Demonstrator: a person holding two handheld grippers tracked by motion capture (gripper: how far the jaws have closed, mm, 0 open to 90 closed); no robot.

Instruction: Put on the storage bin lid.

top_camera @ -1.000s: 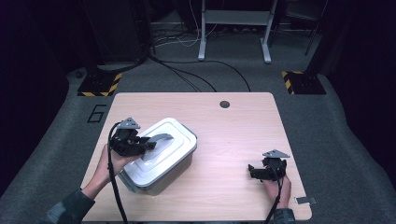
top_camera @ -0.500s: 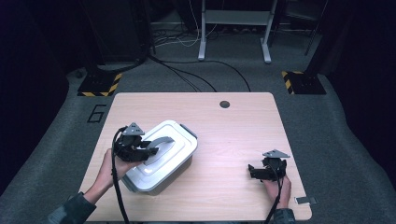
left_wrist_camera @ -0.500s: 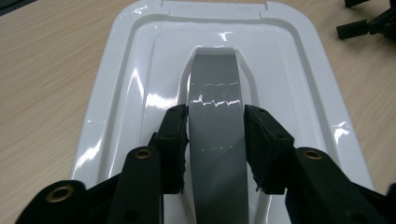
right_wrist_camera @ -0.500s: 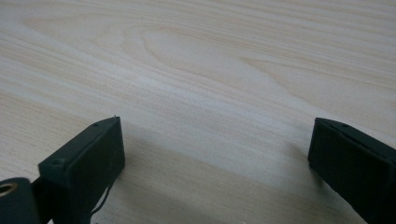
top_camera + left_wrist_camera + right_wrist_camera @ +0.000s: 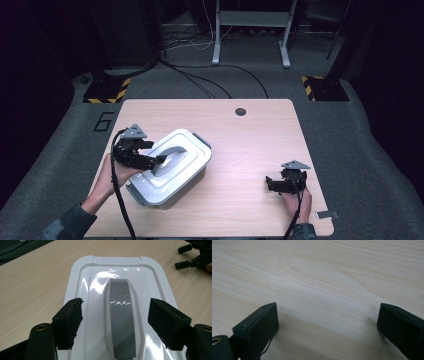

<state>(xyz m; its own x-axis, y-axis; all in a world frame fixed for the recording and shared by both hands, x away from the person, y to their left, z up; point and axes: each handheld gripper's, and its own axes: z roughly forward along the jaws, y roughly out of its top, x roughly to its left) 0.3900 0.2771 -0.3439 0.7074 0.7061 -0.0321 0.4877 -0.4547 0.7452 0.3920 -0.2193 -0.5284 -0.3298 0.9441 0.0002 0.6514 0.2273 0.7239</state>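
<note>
A white plastic box [image 5: 186, 161] with a shut lid and a flat grey handle [image 5: 169, 154] lies at the table's left front. My left gripper [image 5: 154, 153] hovers open over the lid's near end. In the left gripper view its jaws [image 5: 116, 307] stand wide on either side of the grey handle [image 5: 122, 322], just above the white lid [image 5: 82, 282], gripping nothing. My right gripper [image 5: 272, 184] rests open at the right front, low over bare wood [image 5: 327, 312], with nothing between its jaws.
The light wooden table [image 5: 250, 135] has a round dark cable hole [image 5: 240, 111] near its far edge. The right gripper's jaws [image 5: 186, 261] show beyond the box. Black cables and a stand's legs [image 5: 250, 30] lie on the grey floor behind.
My left gripper shifted slightly toward the box and back, staying open over the lid. The right gripper and the box have not moved.
</note>
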